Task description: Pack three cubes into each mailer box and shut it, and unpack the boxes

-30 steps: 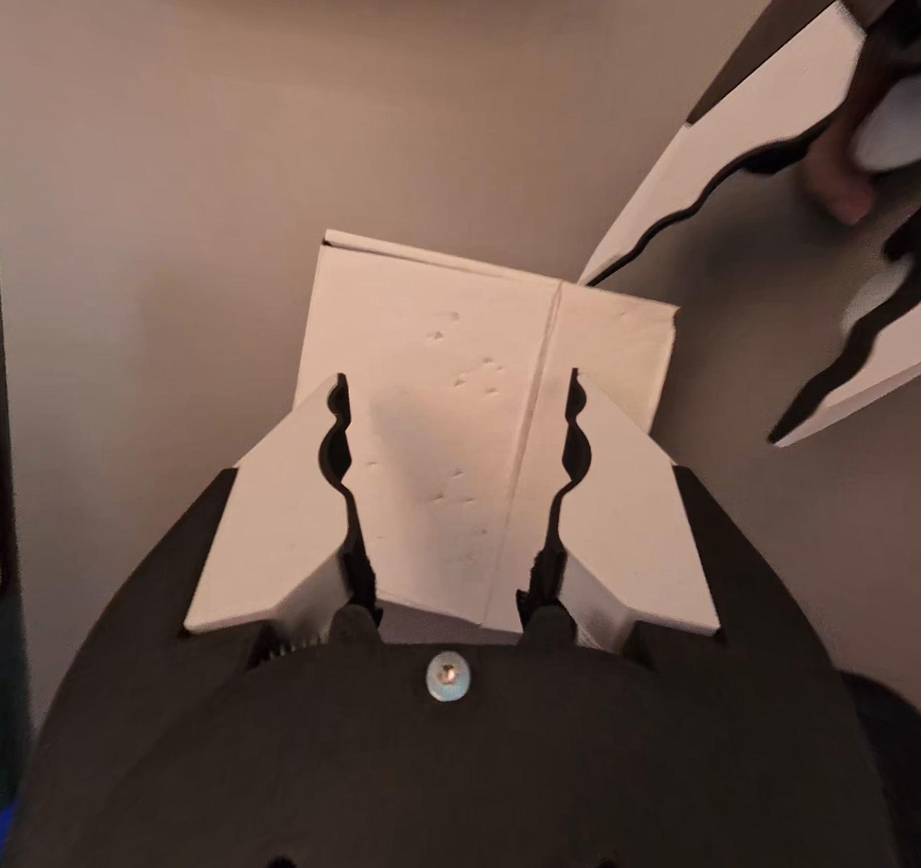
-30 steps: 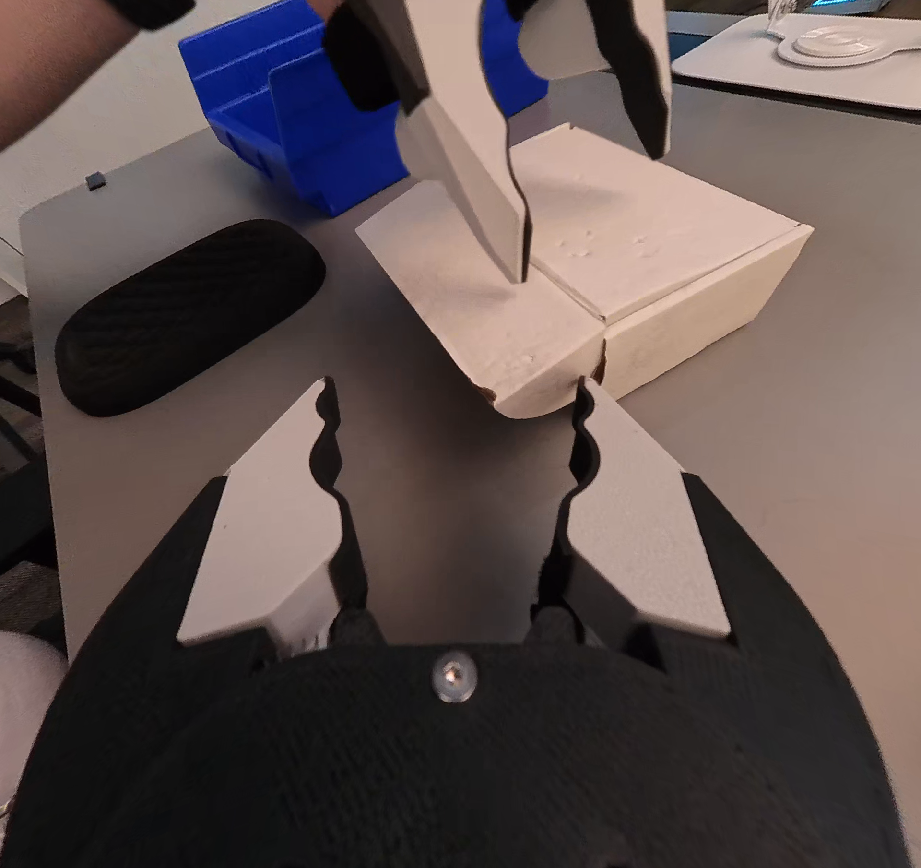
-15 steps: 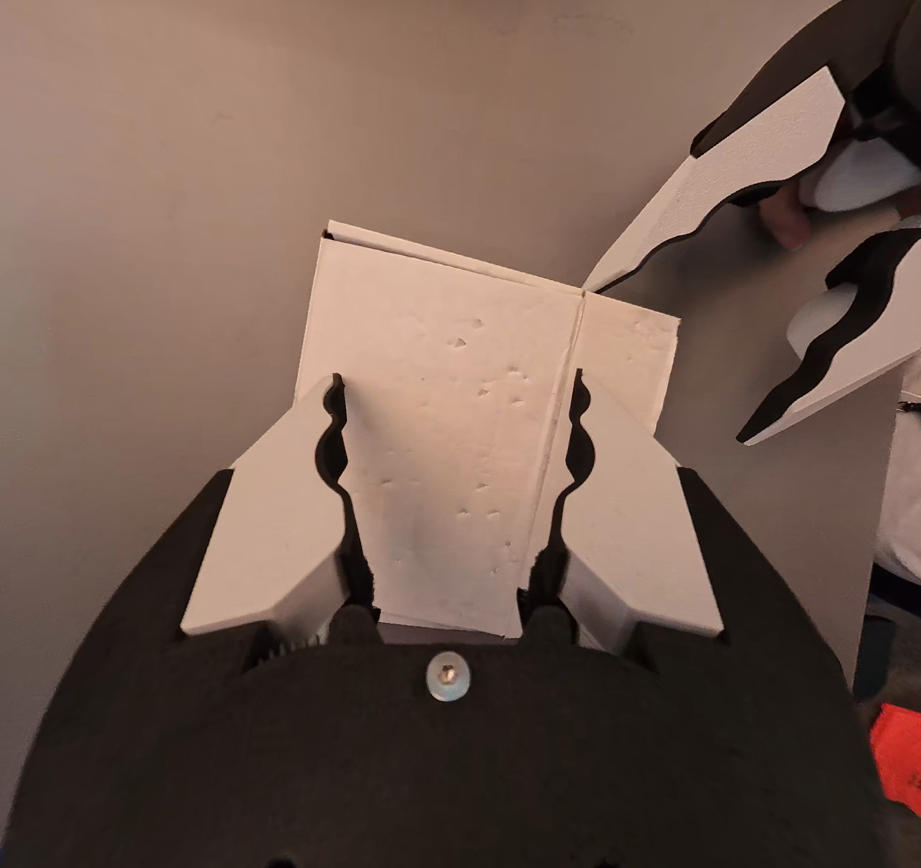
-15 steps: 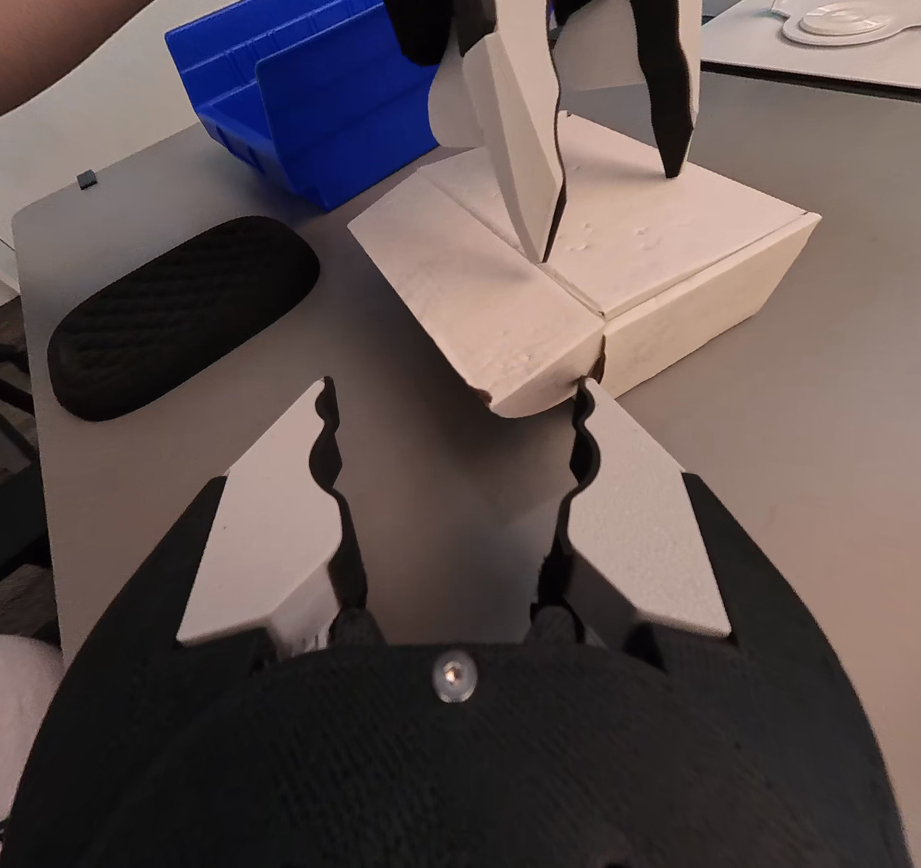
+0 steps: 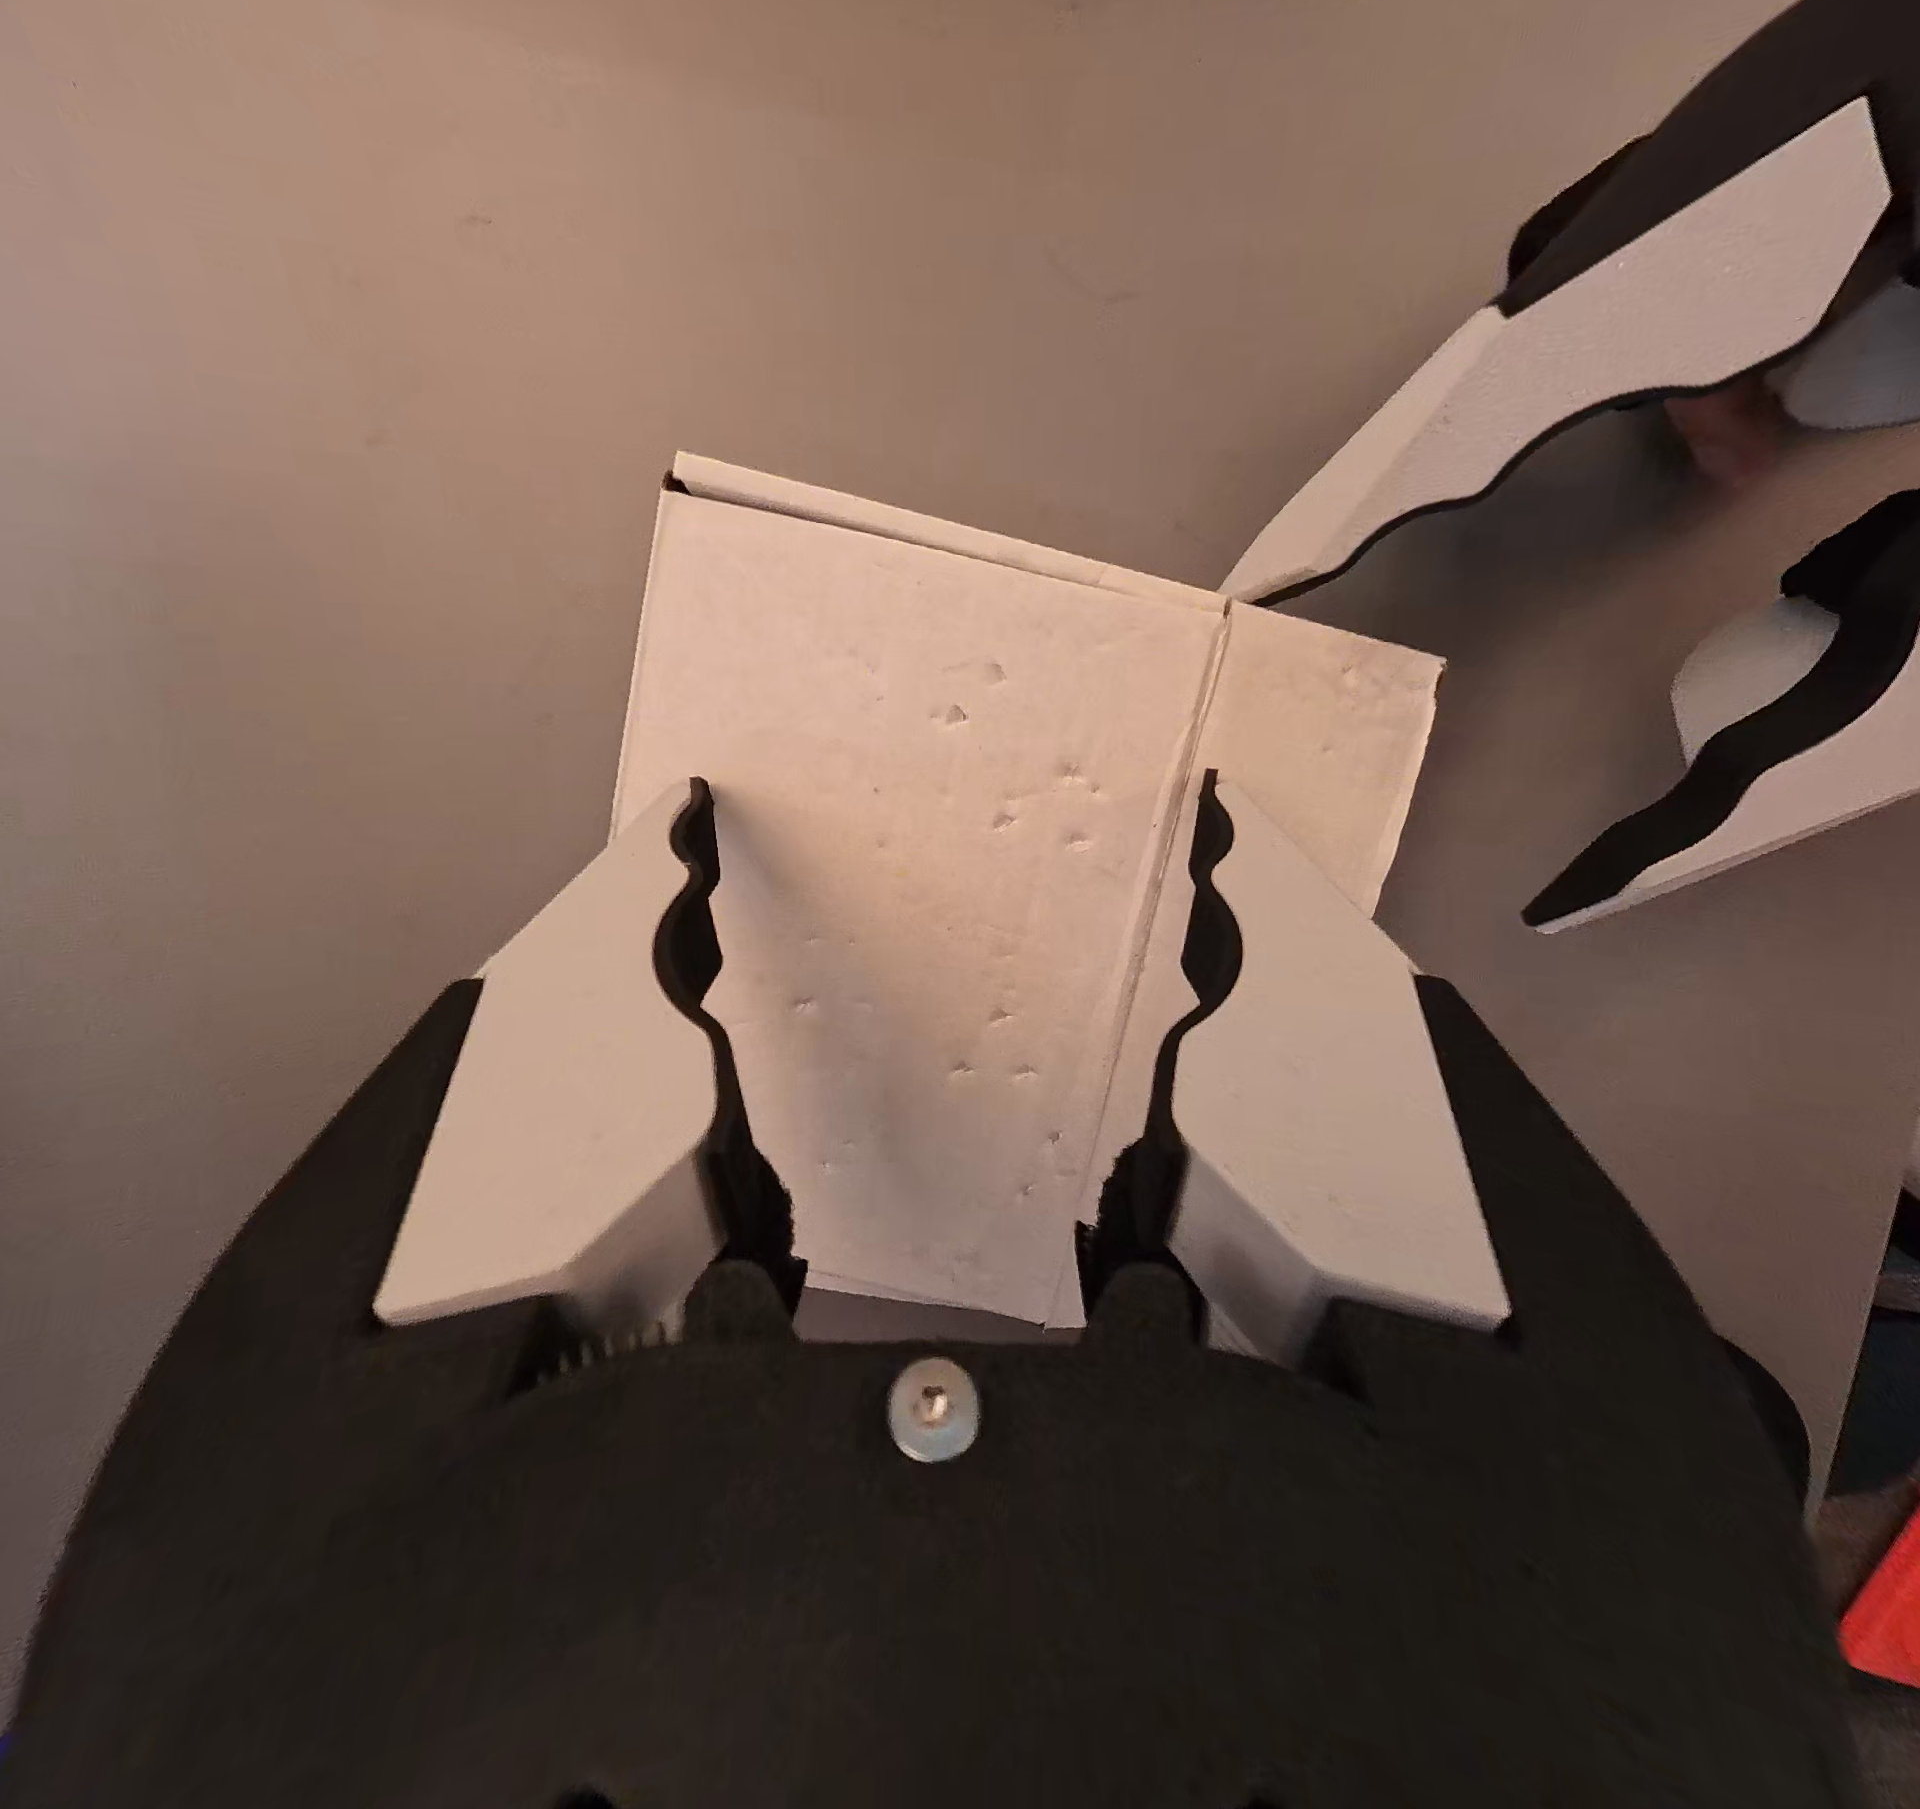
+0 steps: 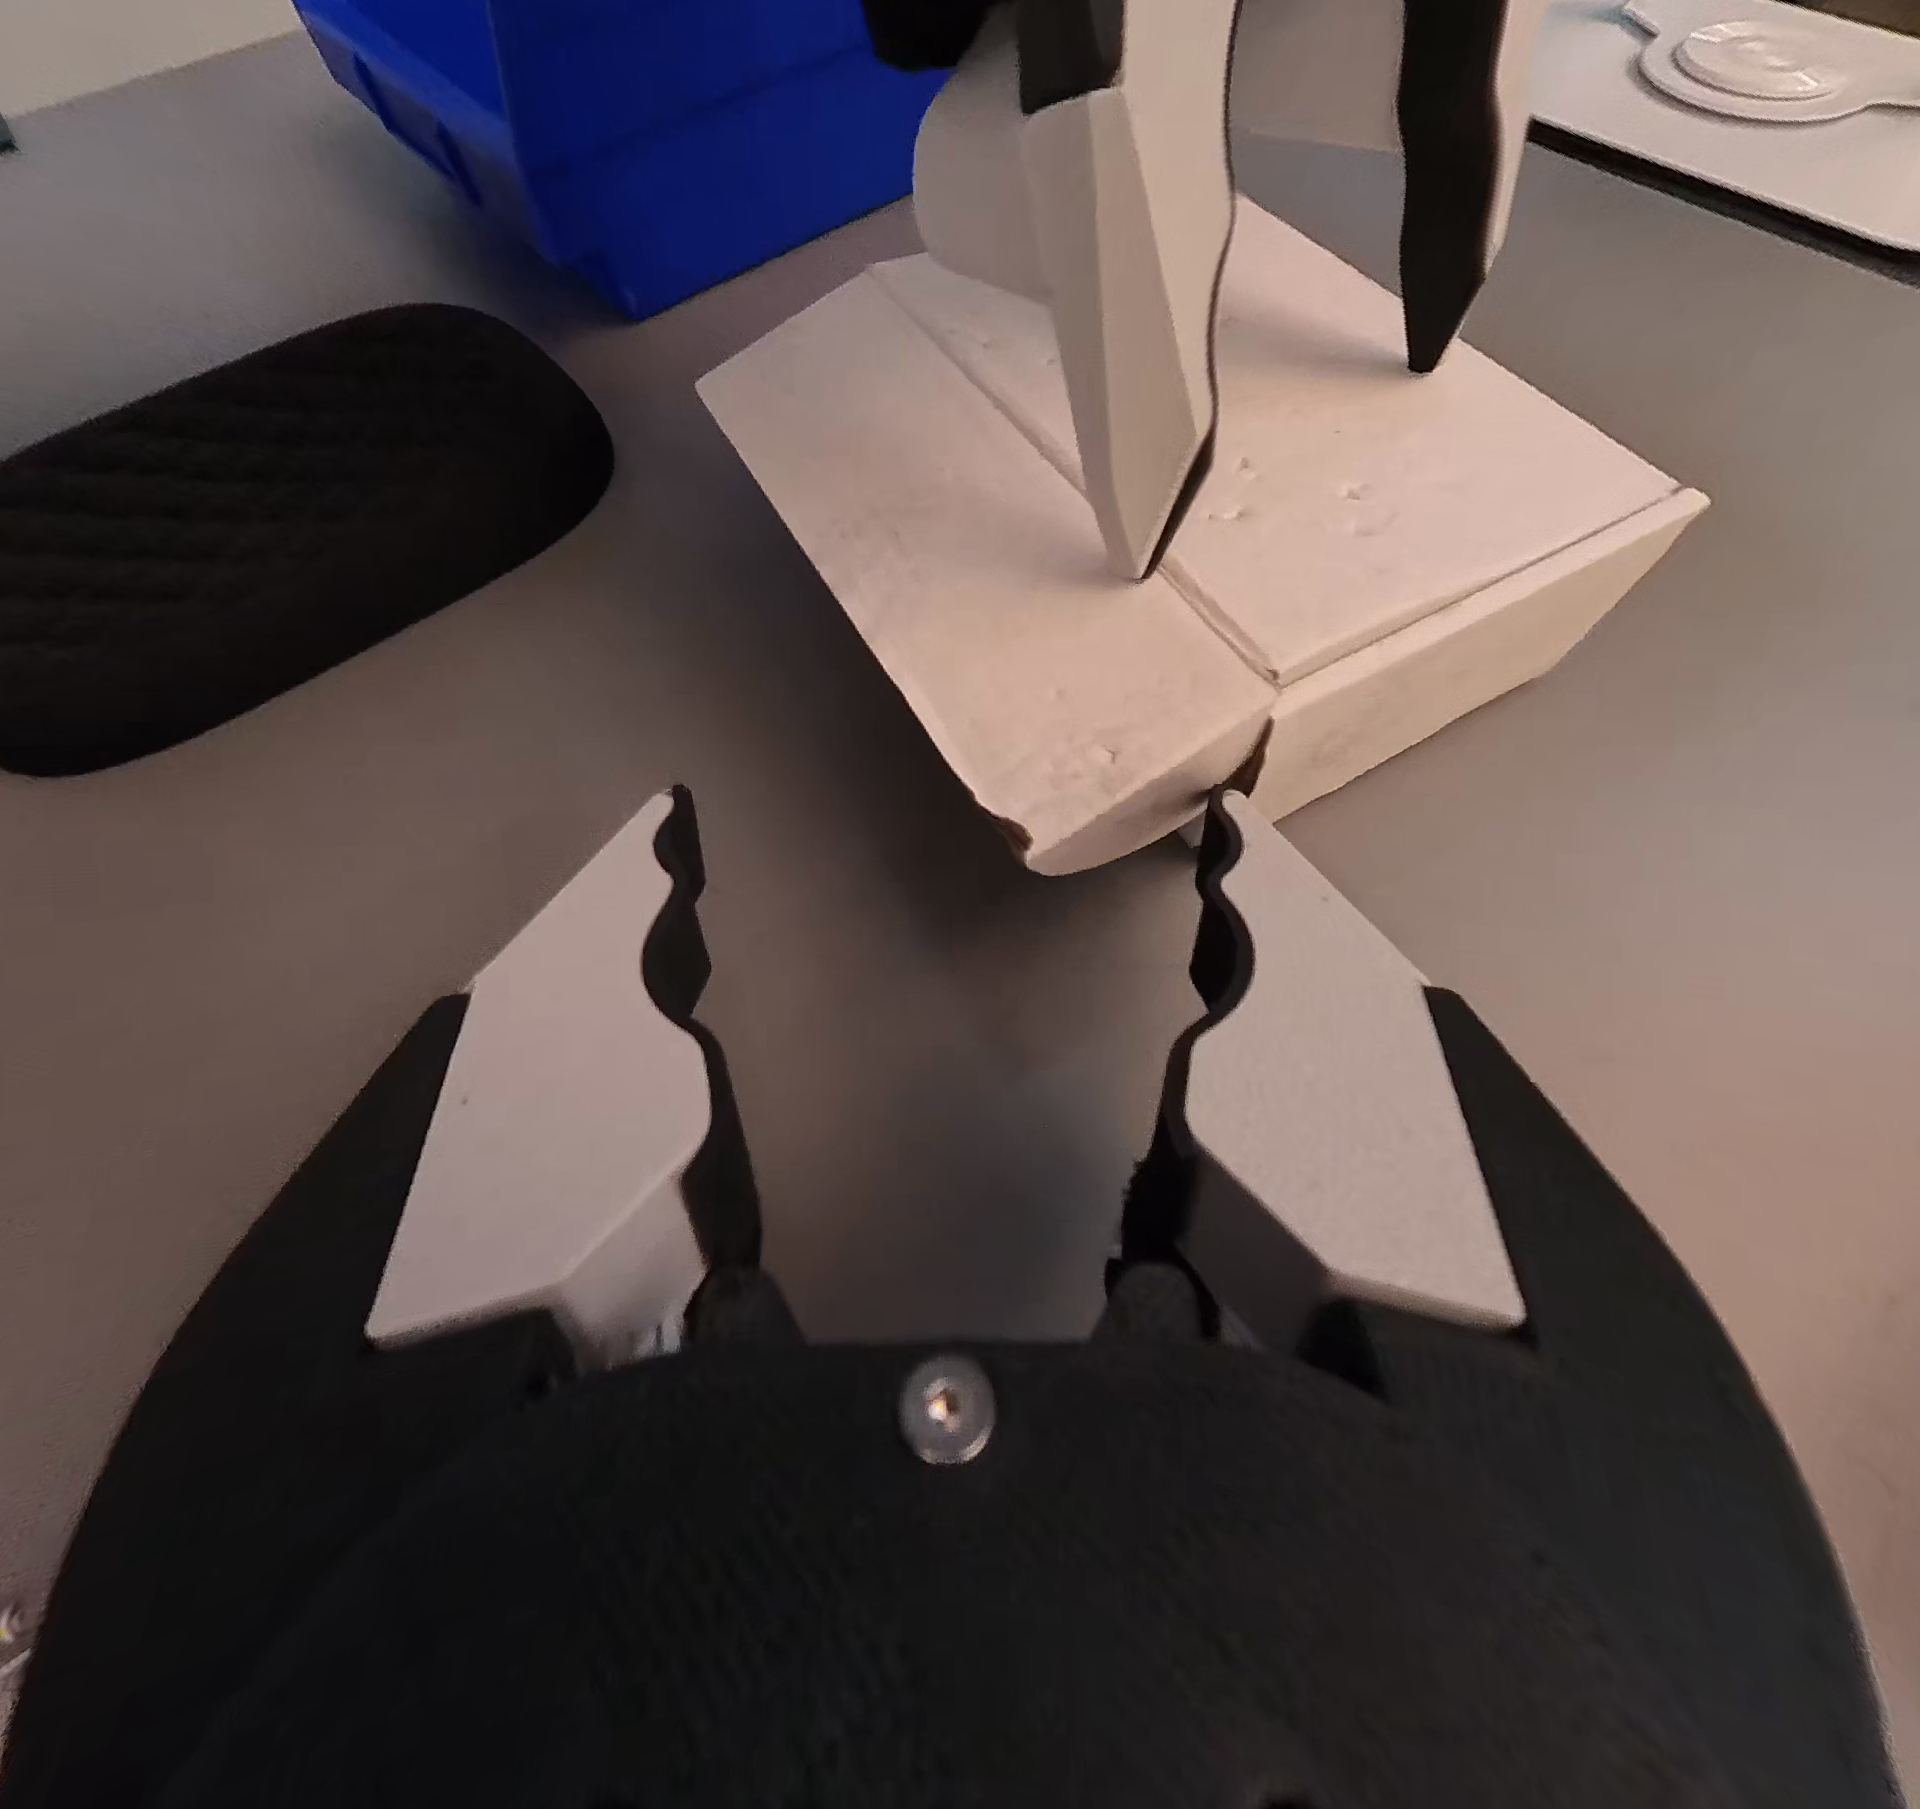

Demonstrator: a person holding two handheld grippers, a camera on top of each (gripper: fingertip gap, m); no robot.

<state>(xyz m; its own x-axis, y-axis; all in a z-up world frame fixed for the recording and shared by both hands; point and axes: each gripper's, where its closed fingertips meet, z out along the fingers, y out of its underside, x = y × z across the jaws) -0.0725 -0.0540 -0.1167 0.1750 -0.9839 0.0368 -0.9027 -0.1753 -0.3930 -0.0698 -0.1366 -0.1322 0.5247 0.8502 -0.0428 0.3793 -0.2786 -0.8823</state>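
Pointing down, left hand-held gripper (image 6: 1288, 471), fingers spread, touches white mailer box (image 6: 1382, 533).

Bare table (image 6: 364, 928) beside the mailer box (image 6: 1351, 554) (blue bin (image 6: 644, 86) and black pad (image 6: 260, 533) behind)

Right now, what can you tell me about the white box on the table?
The white box looks like painted cardboard, a low flat mailer lying shut on the grey table. Its top has little dents, and a crease where the front flap folds down; that flap's corner looks worn brown. The left gripper stands above it, open, one fingertip apparently touching the top by the crease. The right gripper is open, one fingertip close to the flap's edge. A blue bin sits behind.
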